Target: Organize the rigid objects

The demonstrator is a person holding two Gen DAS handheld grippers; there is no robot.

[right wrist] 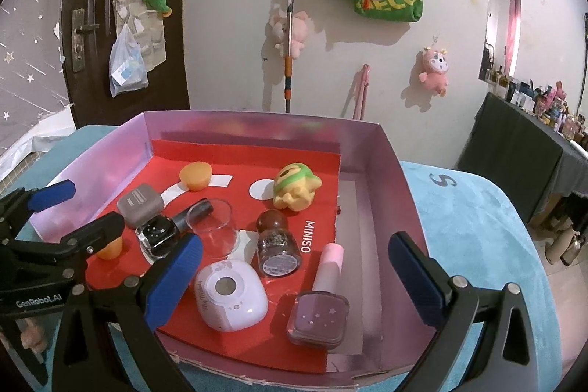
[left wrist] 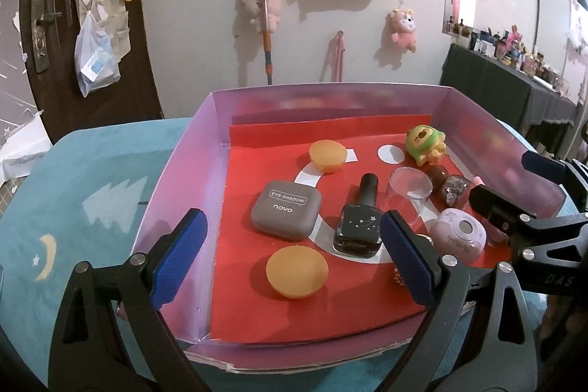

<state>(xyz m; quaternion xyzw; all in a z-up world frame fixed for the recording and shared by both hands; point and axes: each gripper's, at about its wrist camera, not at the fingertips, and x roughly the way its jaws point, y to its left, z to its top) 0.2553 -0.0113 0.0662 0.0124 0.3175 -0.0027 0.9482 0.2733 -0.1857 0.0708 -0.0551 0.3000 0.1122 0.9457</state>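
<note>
**A:** Both of your tongs are spread wide and carrying nothing. Your left tongs [left wrist: 294, 259] hang over the near edge of the pink box [left wrist: 191, 149], with the gray eye-shadow case [left wrist: 286, 215] and the black polish bottle [left wrist: 358, 226] lying between the pads. Your right tongs [right wrist: 294, 278] frame the white compact [right wrist: 231, 296] and the mauve polish bottle [right wrist: 321, 304].

**B:** Where's the trouble likely to come from?

**A:** Crowding, I'd judge. The clear cup [right wrist: 213, 226] lies on its side, touching the black bottle's cap, with the glitter bottle [right wrist: 275, 245] just beside it. If you drop a pad in there carelessly, the cup will probably roll and knock its neighbours.

**B:** And the rest?

**A:** Your two tools sit close together over the middle of the box, so reaching for the same cluster could make them collide. The orange cups [left wrist: 297, 272] look smooth and tapered; pinched near the rim, one may squirt out. The green toy [right wrist: 296, 186] stands well apart at the back, so it's the safer pick.
</note>
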